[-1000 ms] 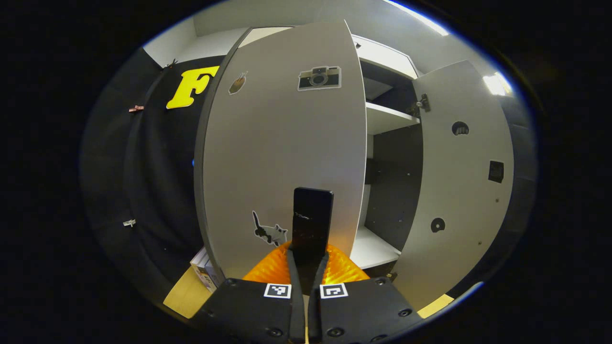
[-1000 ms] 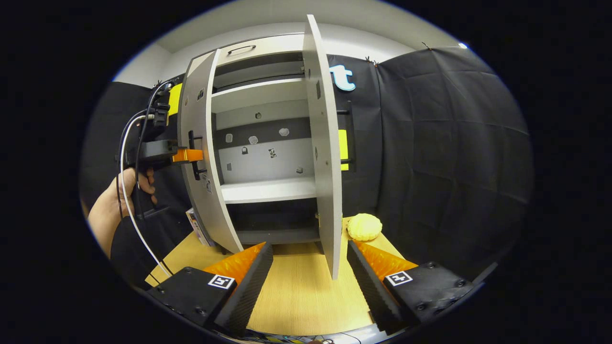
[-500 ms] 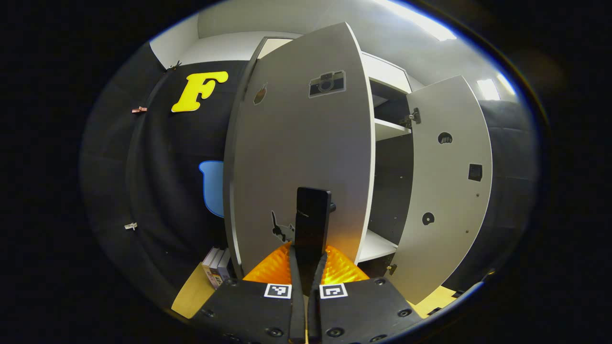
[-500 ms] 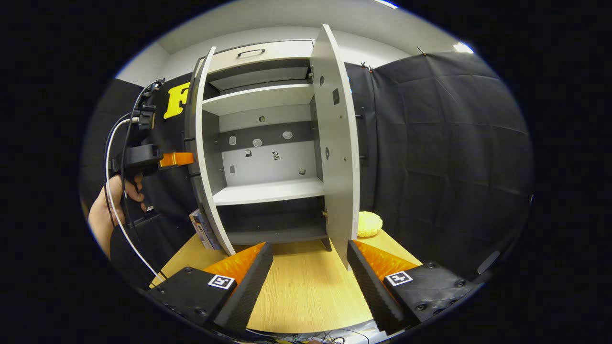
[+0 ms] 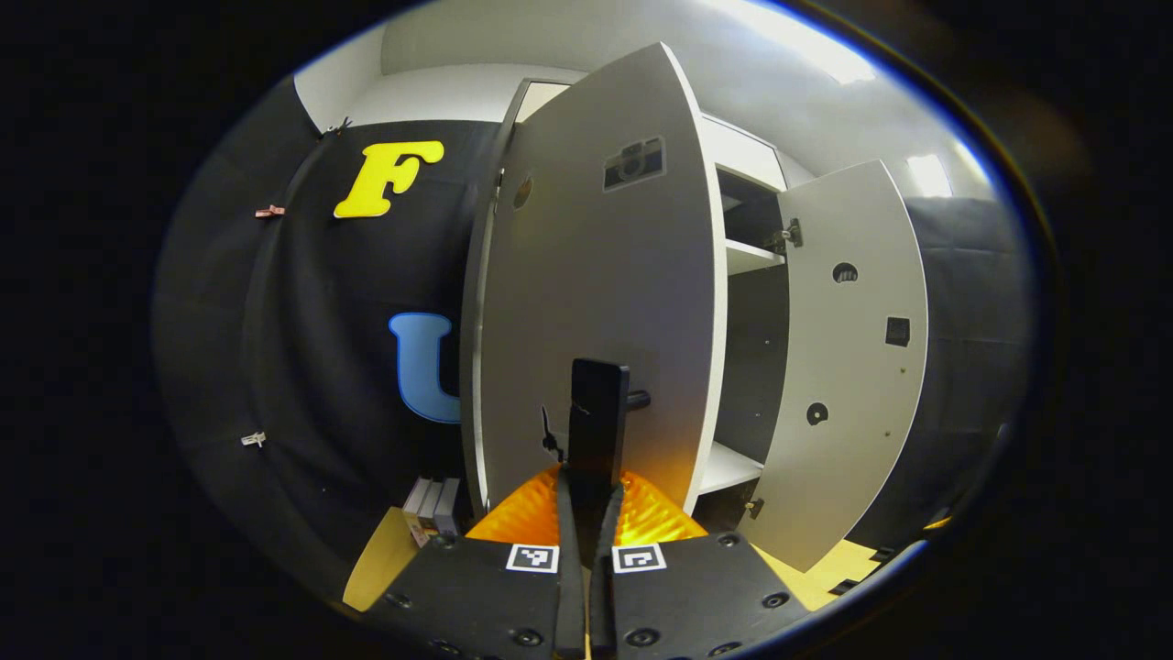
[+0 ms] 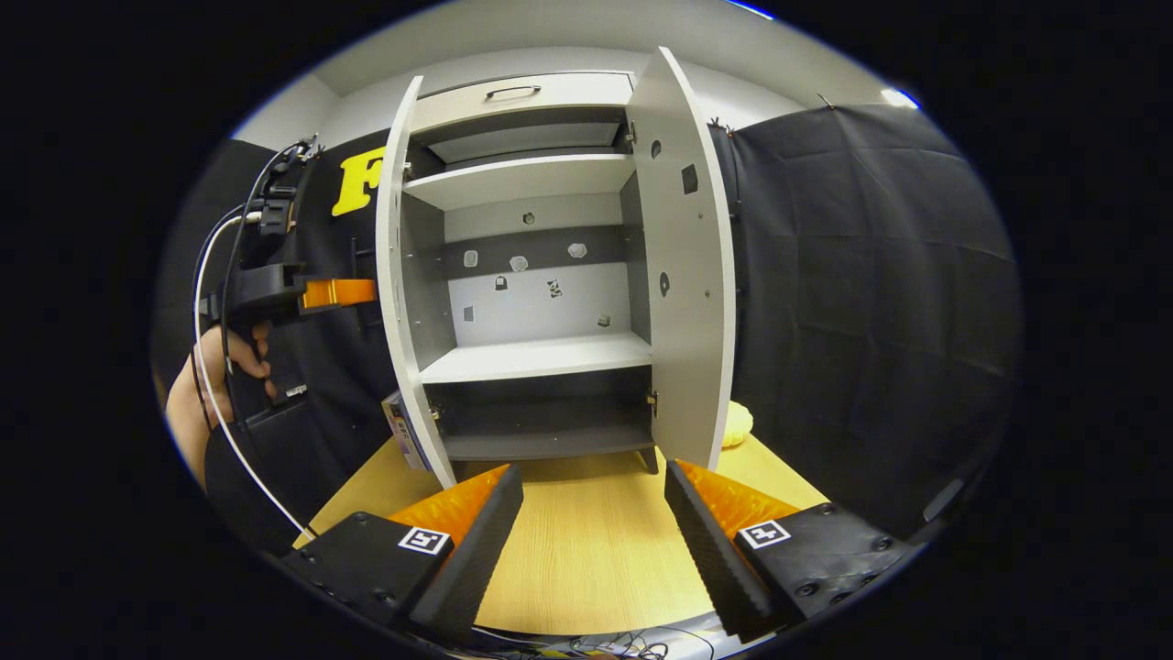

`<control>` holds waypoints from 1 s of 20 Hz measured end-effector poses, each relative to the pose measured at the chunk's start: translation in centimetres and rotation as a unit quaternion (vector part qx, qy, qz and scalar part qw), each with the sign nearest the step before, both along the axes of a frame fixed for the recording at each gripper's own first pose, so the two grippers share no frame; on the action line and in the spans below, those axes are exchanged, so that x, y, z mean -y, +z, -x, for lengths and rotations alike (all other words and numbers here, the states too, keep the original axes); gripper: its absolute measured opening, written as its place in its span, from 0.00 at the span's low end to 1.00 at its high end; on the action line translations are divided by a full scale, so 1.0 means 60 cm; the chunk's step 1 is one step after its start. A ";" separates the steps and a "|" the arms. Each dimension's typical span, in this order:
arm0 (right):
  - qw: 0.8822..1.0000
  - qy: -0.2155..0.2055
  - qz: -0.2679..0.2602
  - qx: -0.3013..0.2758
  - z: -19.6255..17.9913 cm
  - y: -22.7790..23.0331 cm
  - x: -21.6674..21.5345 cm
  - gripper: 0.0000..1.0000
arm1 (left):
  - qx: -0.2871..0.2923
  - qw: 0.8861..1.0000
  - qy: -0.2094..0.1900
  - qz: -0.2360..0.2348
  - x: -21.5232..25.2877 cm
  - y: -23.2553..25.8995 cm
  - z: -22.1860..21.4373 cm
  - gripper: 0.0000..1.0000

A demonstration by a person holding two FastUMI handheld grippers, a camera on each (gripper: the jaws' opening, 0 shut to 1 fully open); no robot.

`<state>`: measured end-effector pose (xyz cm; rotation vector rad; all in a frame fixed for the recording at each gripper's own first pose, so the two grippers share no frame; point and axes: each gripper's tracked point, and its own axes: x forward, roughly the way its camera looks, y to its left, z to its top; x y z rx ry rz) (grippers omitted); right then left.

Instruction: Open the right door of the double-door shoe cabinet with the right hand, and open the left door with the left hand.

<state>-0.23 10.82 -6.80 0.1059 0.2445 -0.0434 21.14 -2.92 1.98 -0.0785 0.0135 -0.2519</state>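
Both doors (image 6: 683, 266) open — left claw (image 5: 591, 477) clamps left door's handle (image 5: 600, 417).

The shoe cabinet (image 6: 527, 312) has pale grey doors, white shelves and a dark grey band across its back panel. It stands on a light wood-grain surface (image 6: 577, 550), with a yellow ridged object (image 6: 736, 423) at the surface's right edge.

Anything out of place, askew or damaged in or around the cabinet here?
Nothing stands out. Both cabinet doors, left and right, stand open and hang straight, and the shelves look level and bare.
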 end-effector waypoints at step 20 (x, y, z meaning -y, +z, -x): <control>0.998 -0.028 0.053 0.031 -0.050 0.033 0.047 0.99 | -0.011 0.997 0.066 0.042 -0.126 -0.005 0.017 0.05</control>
